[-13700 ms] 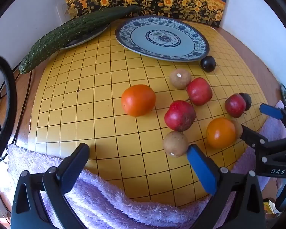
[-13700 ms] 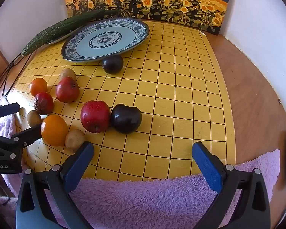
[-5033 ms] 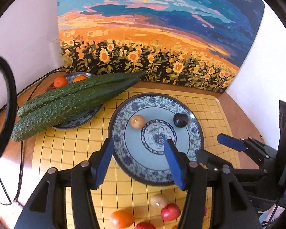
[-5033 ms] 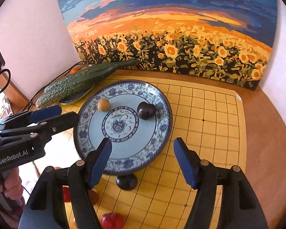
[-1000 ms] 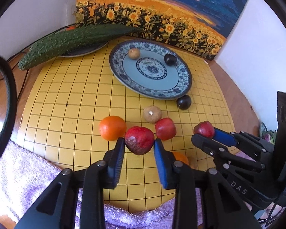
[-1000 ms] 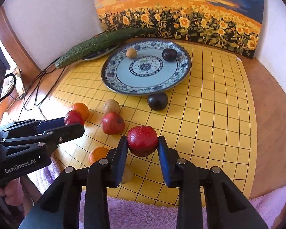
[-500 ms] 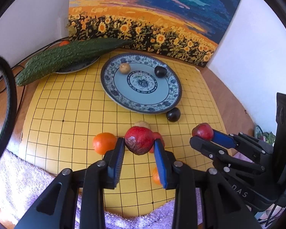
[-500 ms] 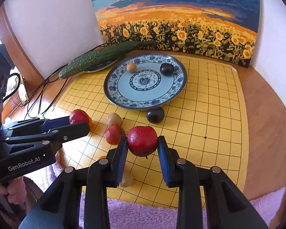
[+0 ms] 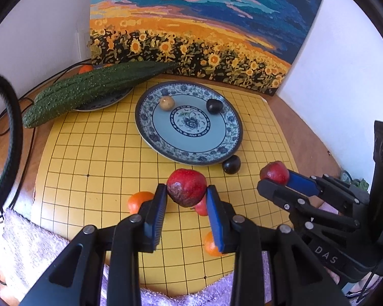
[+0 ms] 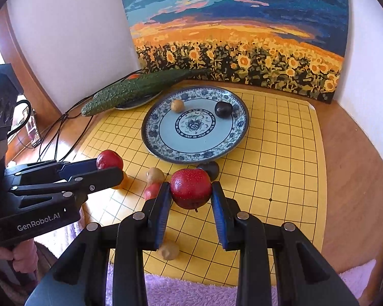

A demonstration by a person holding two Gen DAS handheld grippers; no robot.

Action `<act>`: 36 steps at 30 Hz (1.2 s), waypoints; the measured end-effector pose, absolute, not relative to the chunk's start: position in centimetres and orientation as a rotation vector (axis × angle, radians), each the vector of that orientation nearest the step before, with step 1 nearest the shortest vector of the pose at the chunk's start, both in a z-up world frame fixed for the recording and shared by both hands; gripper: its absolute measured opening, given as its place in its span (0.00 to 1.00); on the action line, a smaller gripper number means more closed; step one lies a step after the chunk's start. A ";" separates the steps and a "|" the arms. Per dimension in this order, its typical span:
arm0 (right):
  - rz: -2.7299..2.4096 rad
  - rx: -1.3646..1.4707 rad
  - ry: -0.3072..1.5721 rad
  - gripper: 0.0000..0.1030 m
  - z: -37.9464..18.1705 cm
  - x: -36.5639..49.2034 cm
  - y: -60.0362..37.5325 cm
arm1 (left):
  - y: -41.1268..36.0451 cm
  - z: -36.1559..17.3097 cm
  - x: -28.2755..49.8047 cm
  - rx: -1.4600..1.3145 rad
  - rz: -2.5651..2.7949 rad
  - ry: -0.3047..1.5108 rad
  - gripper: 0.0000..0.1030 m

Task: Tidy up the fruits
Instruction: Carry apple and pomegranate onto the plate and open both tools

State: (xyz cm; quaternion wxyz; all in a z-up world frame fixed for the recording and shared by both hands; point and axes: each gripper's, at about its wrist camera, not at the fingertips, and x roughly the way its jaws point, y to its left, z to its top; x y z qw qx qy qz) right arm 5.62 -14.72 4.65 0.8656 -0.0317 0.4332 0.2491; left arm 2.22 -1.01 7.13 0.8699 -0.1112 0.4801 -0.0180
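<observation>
Above board (image 9: 94, 158), 2 apple-clamping grippers

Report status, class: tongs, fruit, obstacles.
Left tongs shut on red fruit. Right tongs shut on apple. Plate holds two fruits; path clear.

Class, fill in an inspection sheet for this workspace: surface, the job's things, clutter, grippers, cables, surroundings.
Surface: yellow grid board on a wooden table; purple towel at the near edge.
Job's things: plate holds a brown fruit and a dark plum; another plum, oranges and other fruit lie loose on the board.
Clutter: cucumbers on a second plate.
Grippers: left gripper and right gripper each clamp a red apple.
Cables: black cables at the table's left edge.
Surroundings: sunflower painting, white walls.
</observation>
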 end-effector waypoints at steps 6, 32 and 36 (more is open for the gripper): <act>0.519 -0.073 0.896 0.32 5.0 6.2 -14.5 | -0.8 7.7 3.2 -0.219 -0.032 0.988 0.32; 0.524 -0.063 0.896 0.32 3.8 12.8 -12.7 | 0.2 4.6 11.3 -0.206 -0.037 1.027 0.32; 0.522 -0.055 0.916 0.32 2.7 14.0 -12.3 | 0.4 3.8 12.4 -0.200 -0.033 1.048 0.32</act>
